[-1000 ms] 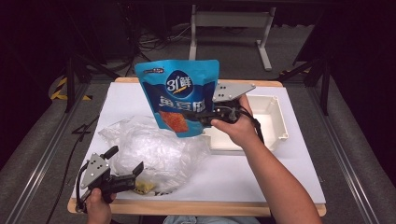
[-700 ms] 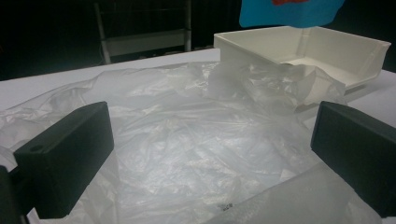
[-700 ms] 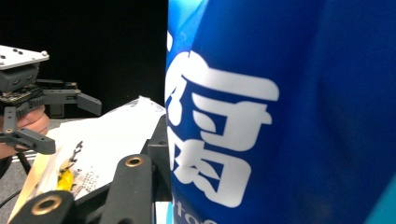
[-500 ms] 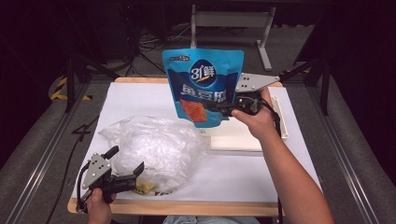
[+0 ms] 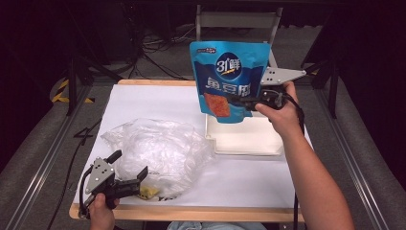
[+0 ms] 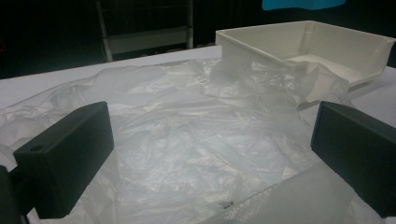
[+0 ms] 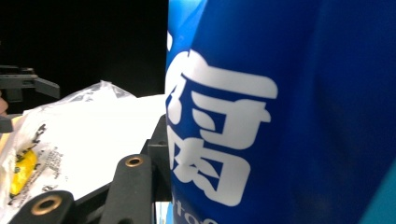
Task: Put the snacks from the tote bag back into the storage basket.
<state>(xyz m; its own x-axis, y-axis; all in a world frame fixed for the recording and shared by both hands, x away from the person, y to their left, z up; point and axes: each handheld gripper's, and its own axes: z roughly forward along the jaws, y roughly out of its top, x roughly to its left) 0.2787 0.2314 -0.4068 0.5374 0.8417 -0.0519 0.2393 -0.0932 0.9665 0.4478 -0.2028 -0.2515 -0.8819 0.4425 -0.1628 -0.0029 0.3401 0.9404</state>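
Observation:
A blue snack pouch [image 5: 230,81] with white lettering and an orange window hangs upright in the air above the white tray [image 5: 249,143]. My right gripper [image 5: 241,101] is shut on its lower right part, coming in from the right. The pouch [image 7: 280,116] looms close in the right gripper view. A crumpled clear plastic bag [image 5: 158,148] lies left of the tray. At the bag's near left corner my left gripper [image 5: 130,175] rests low, open; its jaws stand wide apart over the bag [image 6: 205,140], which lies loose between them.
A small yellow item [image 5: 149,192] lies under the bag's near edge, beside the left gripper. The white-covered table [image 5: 158,100] has a wooden front edge [image 5: 201,213]. A metal frame [image 5: 234,19] stands behind the table; cables run over the dark floor.
My right gripper has carried the blue pouch to the right and slightly up, from above the plastic bag to above the tray. The left gripper has stayed where it was.

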